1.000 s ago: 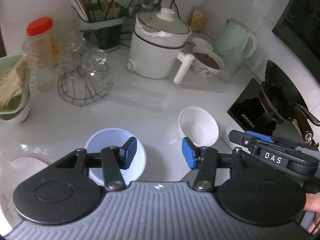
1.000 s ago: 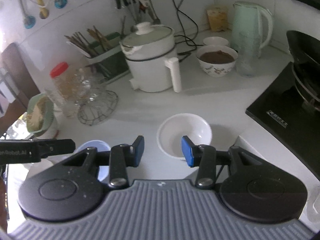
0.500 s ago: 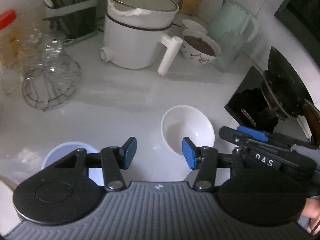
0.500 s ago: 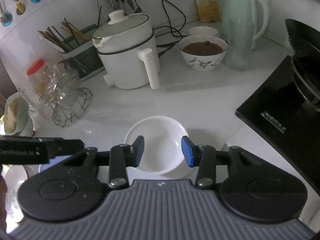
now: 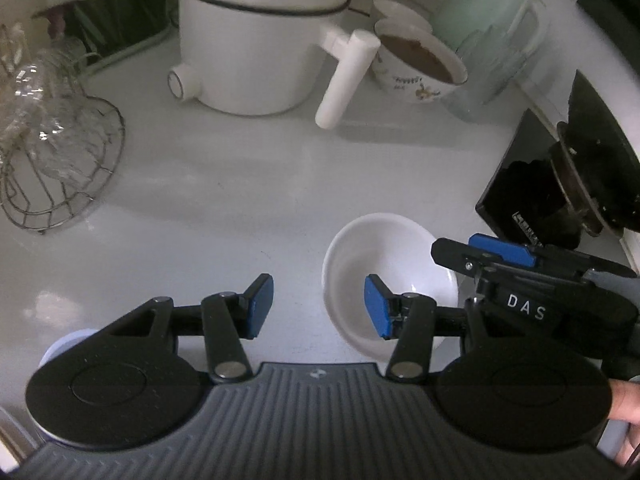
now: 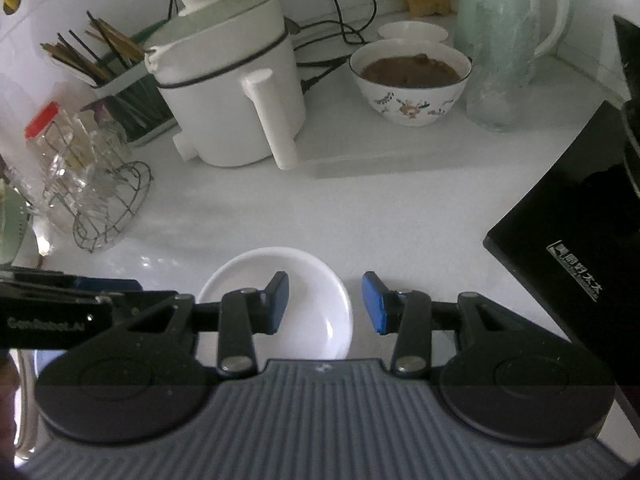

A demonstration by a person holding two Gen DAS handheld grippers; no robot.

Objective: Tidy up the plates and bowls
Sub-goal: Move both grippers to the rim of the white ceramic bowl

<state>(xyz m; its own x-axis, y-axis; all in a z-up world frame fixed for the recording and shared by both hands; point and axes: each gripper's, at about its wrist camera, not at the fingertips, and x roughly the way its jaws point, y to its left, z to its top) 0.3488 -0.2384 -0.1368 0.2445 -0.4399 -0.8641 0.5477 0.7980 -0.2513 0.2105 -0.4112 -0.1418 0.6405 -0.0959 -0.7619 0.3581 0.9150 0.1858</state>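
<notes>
An empty white bowl sits on the white counter; in the right wrist view it lies just under my right gripper. My right gripper is open, its left finger over the bowl's inside and its right finger outside the rim. It shows in the left wrist view at the bowl's right edge. My left gripper is open and empty, its right finger over the bowl's near left part. A pale blue bowl peeks out under the left gripper's body.
A white electric pot with a handle stands behind. A patterned bowl of brown food, a glass and a green kettle are at the back right. A black stove is right. A wire rack with glasses is left.
Both grippers have moved forward and down toward the white bowl. The right gripper now straddles its rim. The blue bowl has slid almost out of the left view.
</notes>
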